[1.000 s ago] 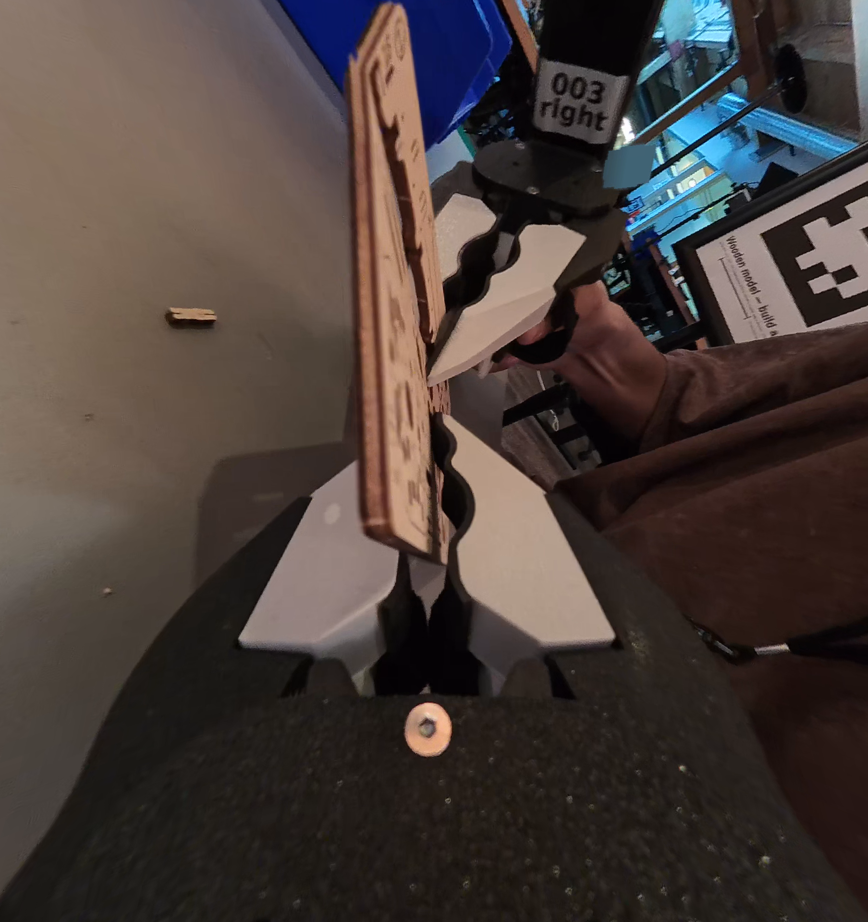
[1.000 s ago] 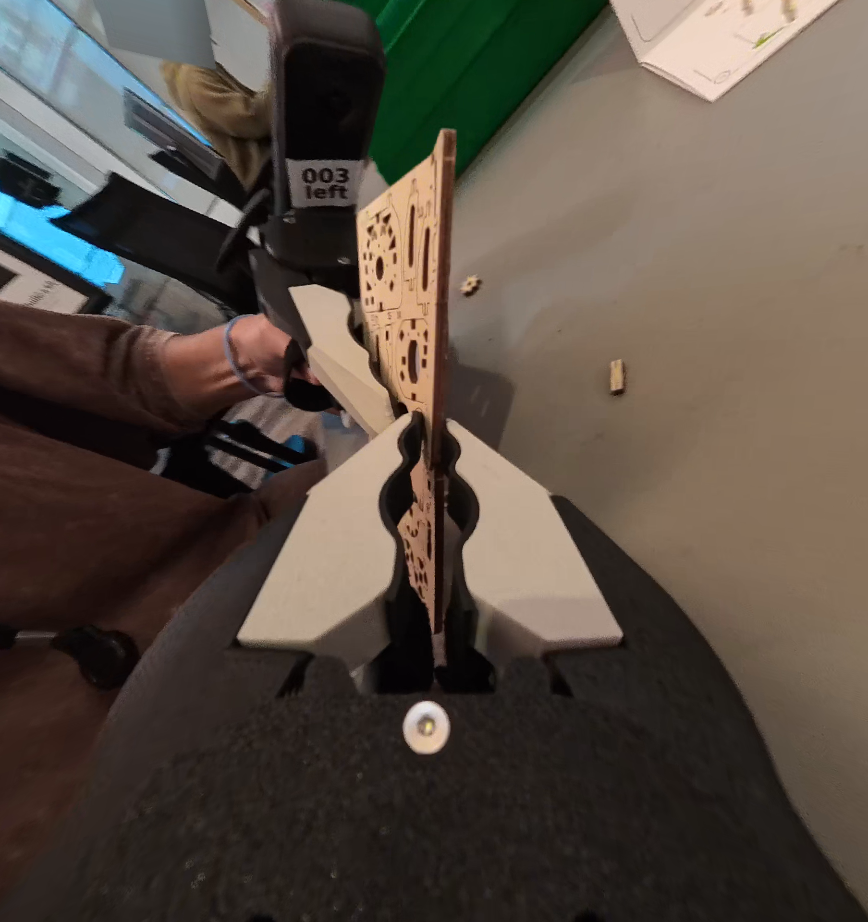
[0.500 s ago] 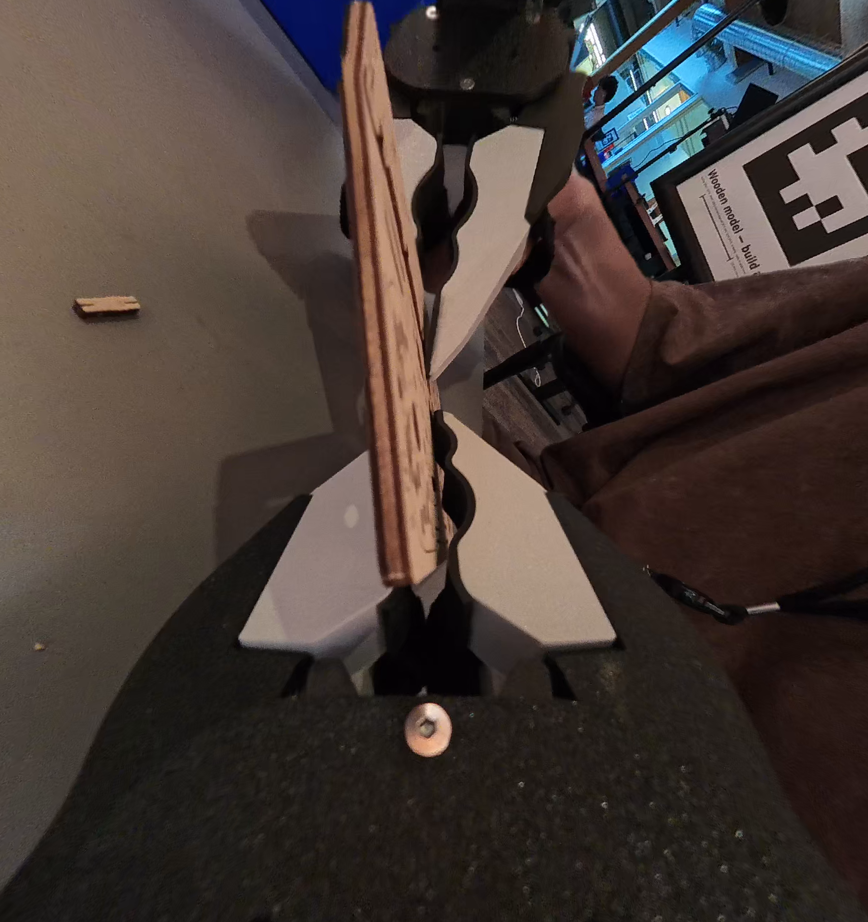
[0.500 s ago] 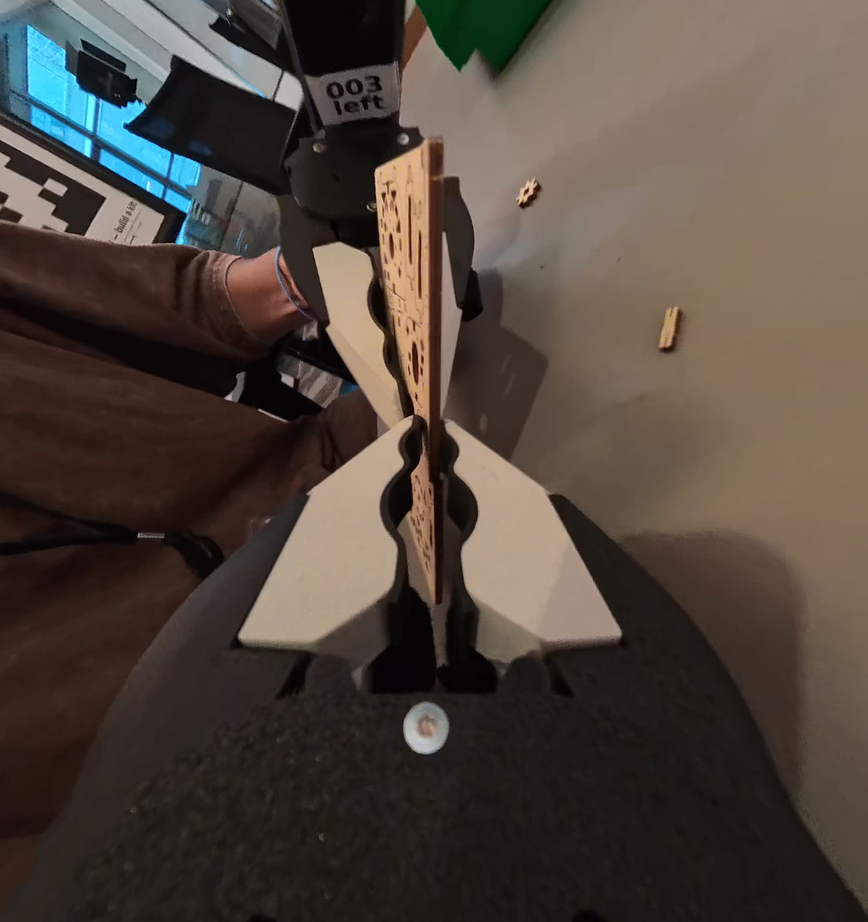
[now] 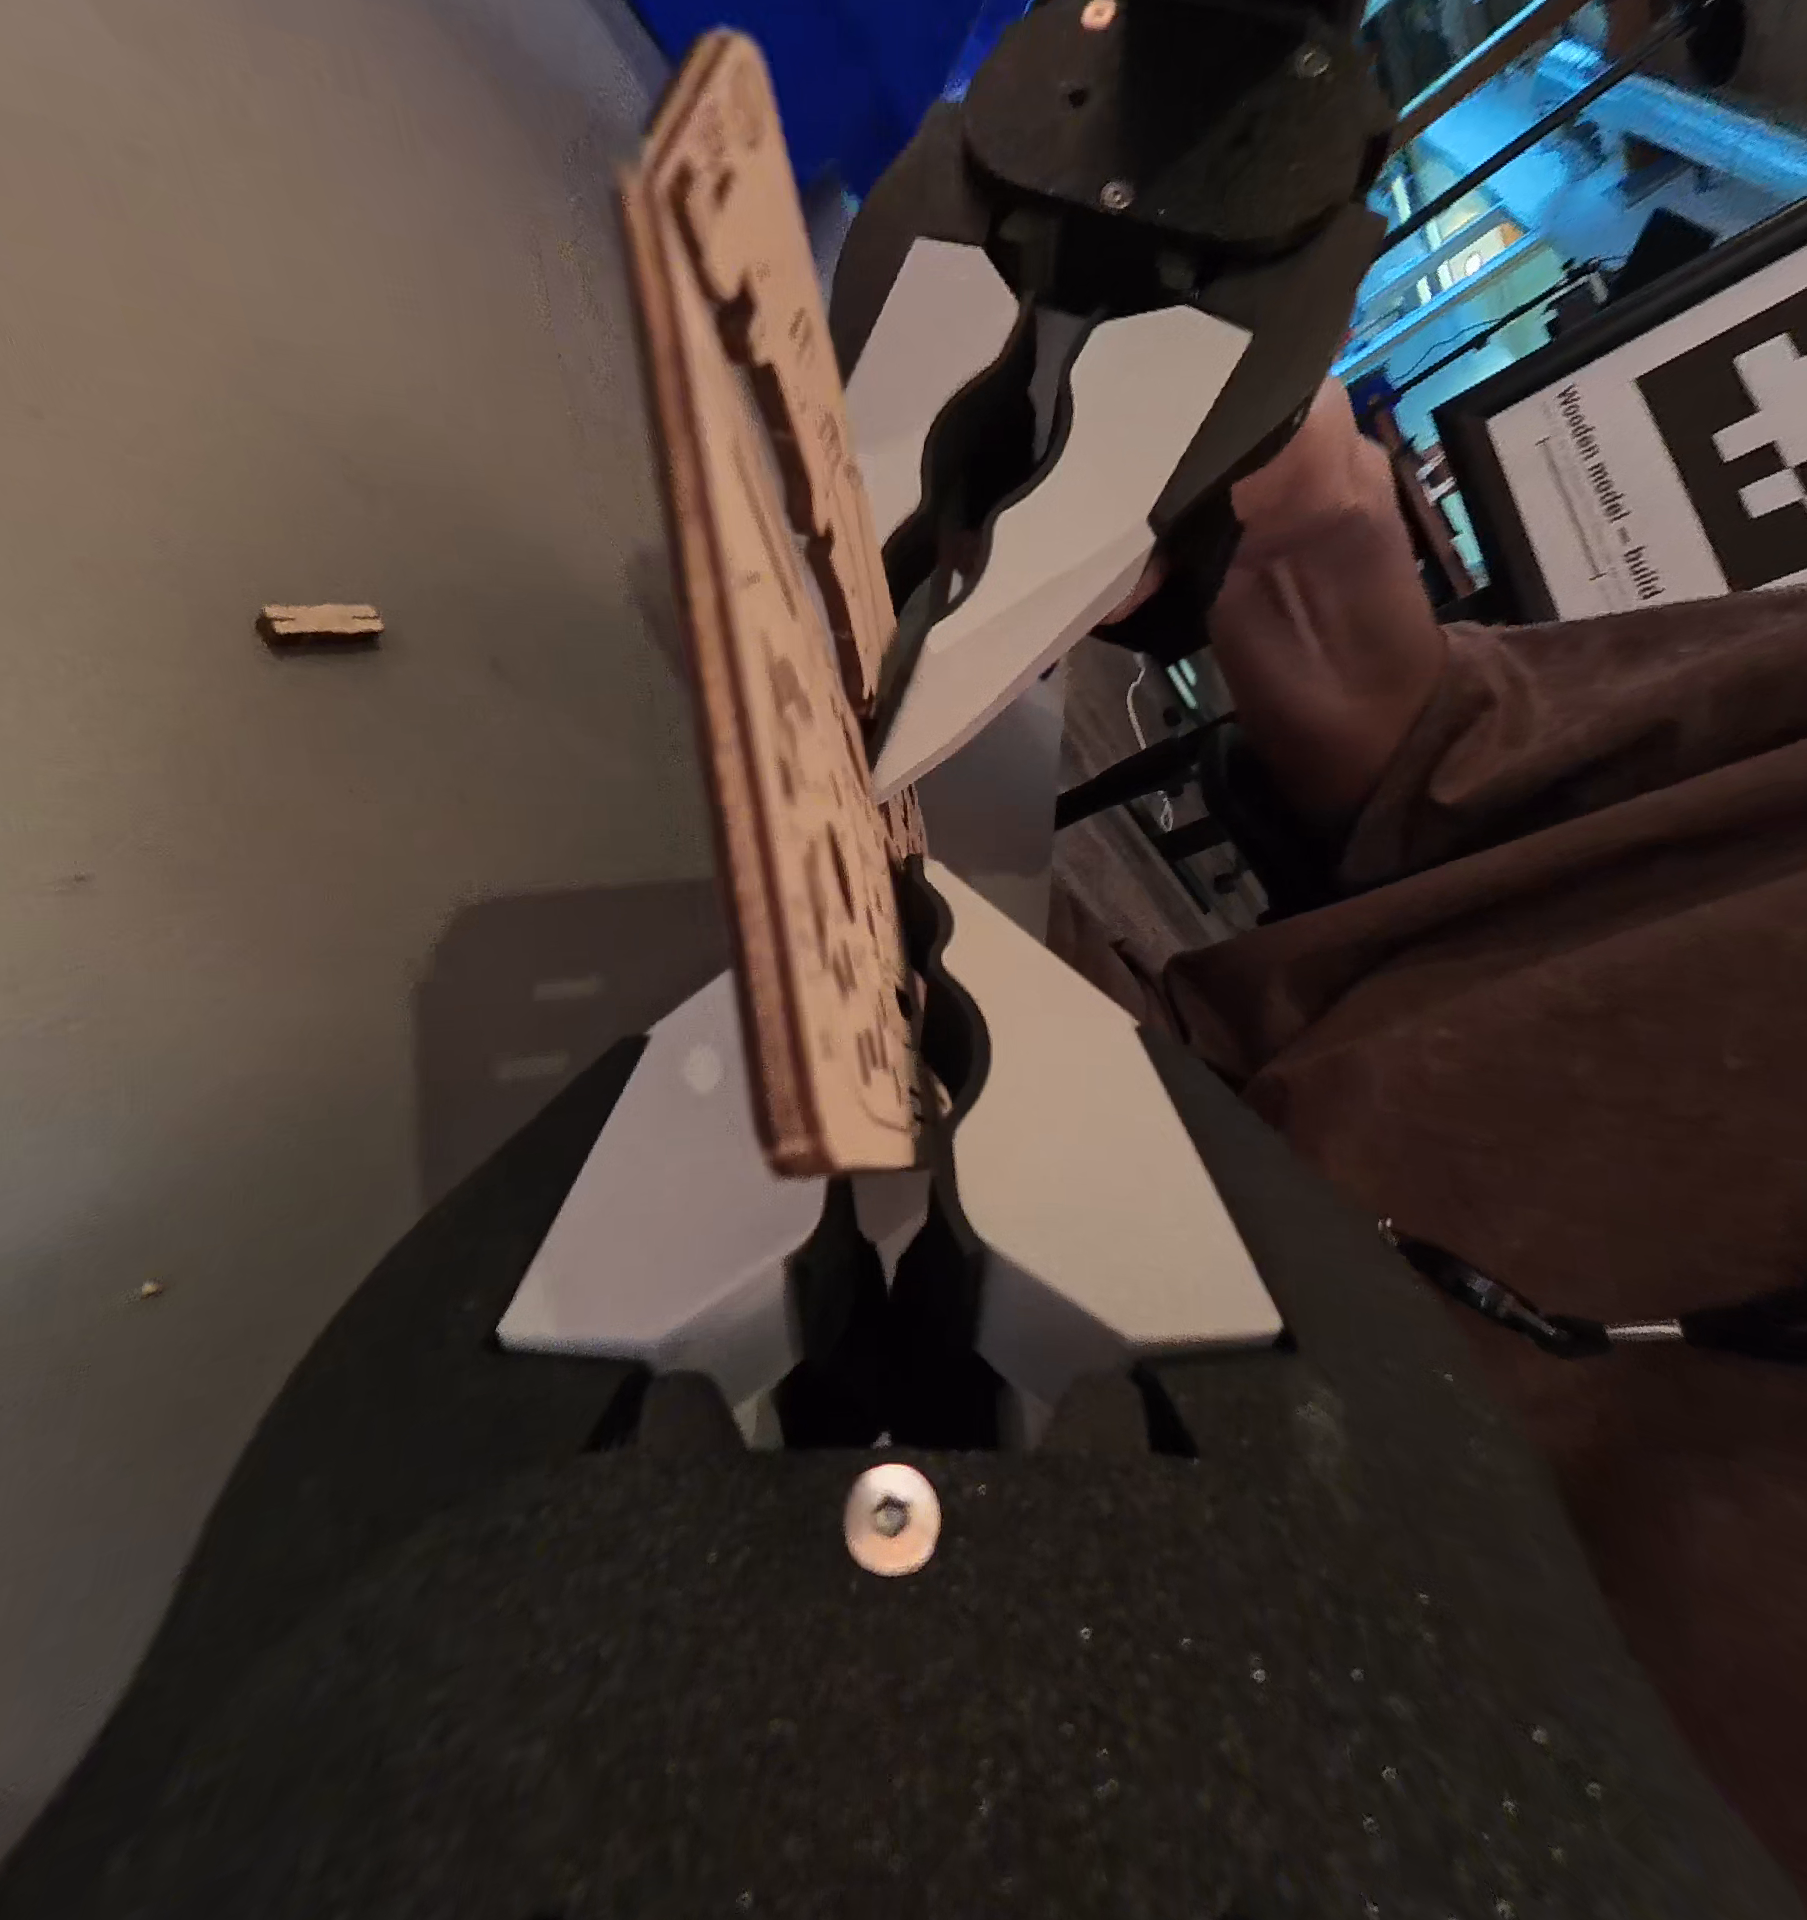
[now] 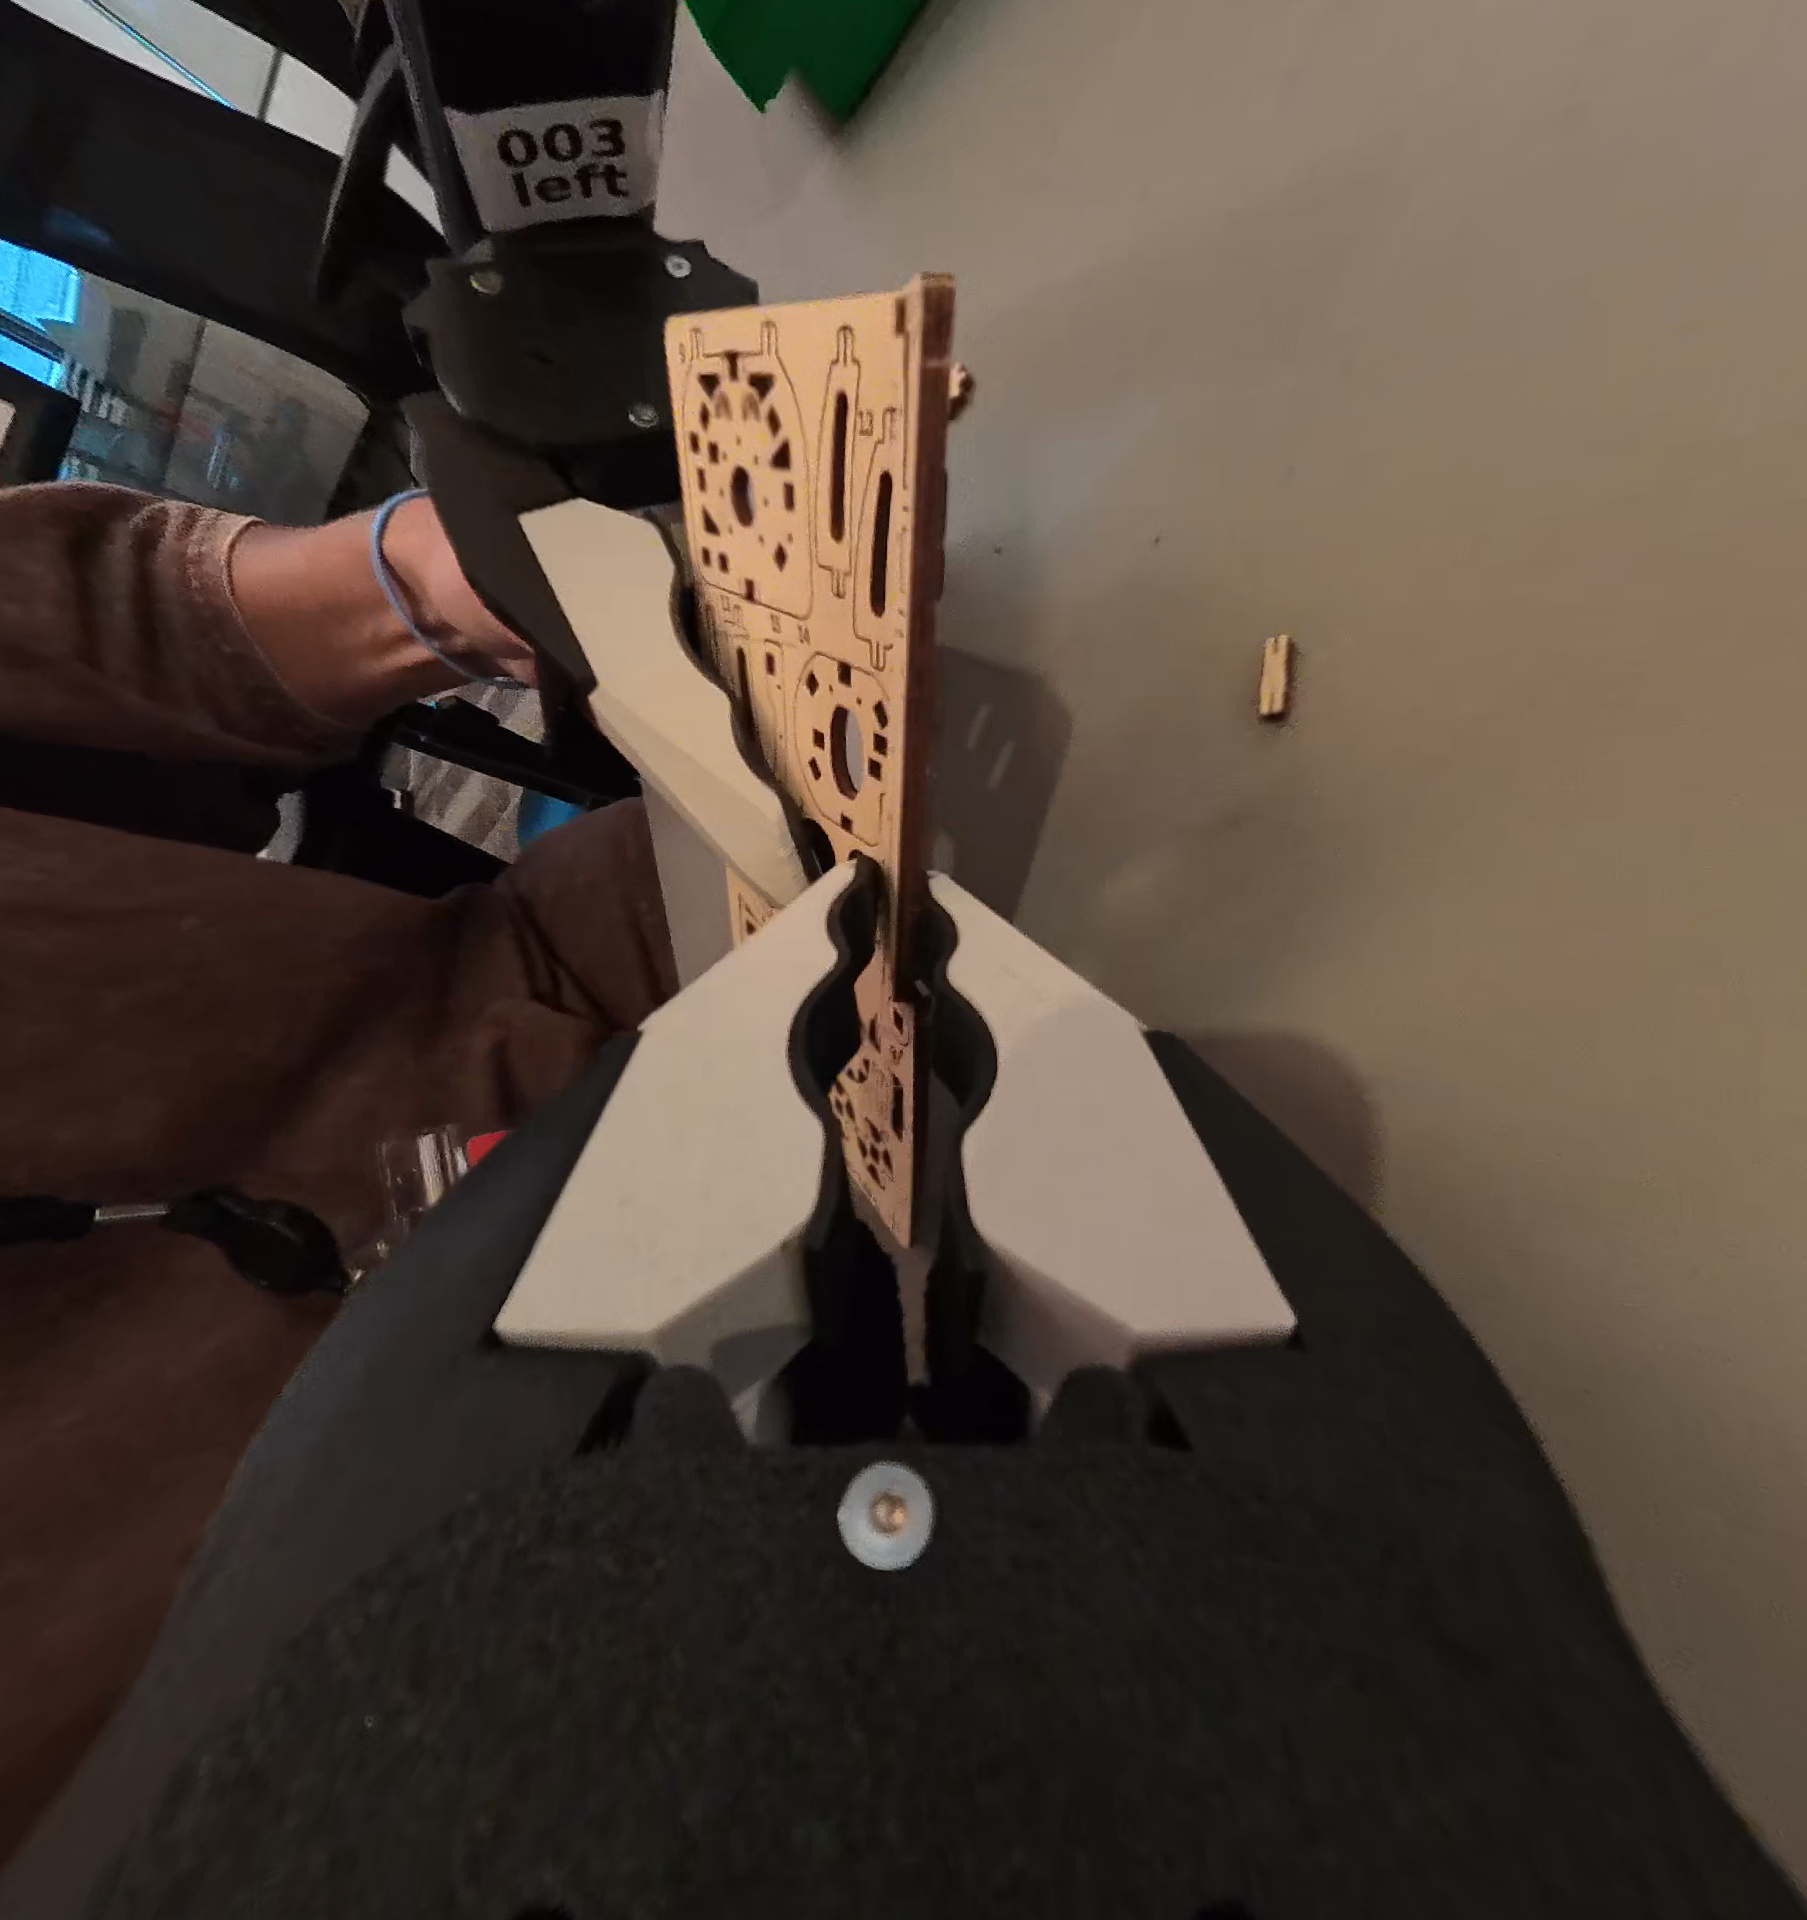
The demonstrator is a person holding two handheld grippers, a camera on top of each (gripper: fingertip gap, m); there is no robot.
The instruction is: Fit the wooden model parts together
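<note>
Right wrist view: right gripper (image 6: 894,914) and left gripper (image 6: 764,821) both clamp an upright wooden sheet (image 6: 826,582); a small wooden piece (image 6: 1274,677) lies on the worktop (image 6: 1501,520).

Pale laser-cut wooden sheet (image 6: 826,582), matt grey tabletop (image 6: 1450,520), brown cloth sleeve (image 5: 1553,883)

Your wooden sheet (image 6: 826,623) is pale tan with dark brown burnt edges and a pattern of cut-out slots, circles and small squares. Each hand-held gripper has pale grey fingers (image 5: 1075,1122) on a speckled black body (image 5: 878,1714). The counter (image 5: 255,416) is plain grey-beige; a small tan wood piece (image 5: 319,625) lies at the left of the frame. Your sleeve (image 6: 99,623) is brown. A green shape (image 6: 826,52) fills the upper edge, a blue one (image 5: 857,62) the other view's top.
</note>
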